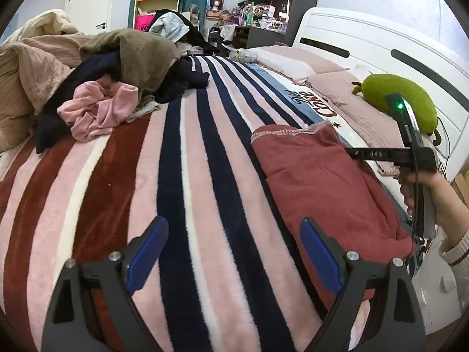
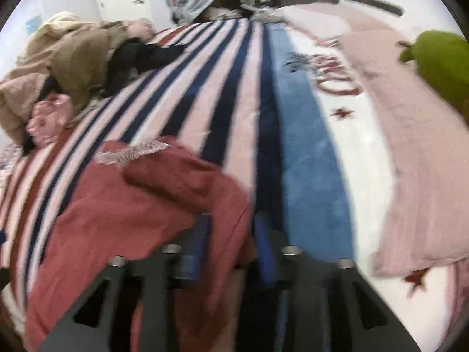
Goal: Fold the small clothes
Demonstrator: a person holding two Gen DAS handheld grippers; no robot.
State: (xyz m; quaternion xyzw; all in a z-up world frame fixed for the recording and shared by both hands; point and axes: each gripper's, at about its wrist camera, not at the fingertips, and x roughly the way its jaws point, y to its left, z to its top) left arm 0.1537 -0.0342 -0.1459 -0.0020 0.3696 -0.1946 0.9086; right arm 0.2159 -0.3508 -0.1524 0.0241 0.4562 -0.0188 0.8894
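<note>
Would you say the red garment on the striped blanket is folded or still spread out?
Partly folded: the red garment lies doubled over itself on the striped blanket, but rumpled, not a neat finished fold.

The blanket (image 1: 205, 176) has pink, navy, white and dark red stripes; the near garment (image 1: 328, 182) is brick red.
</note>
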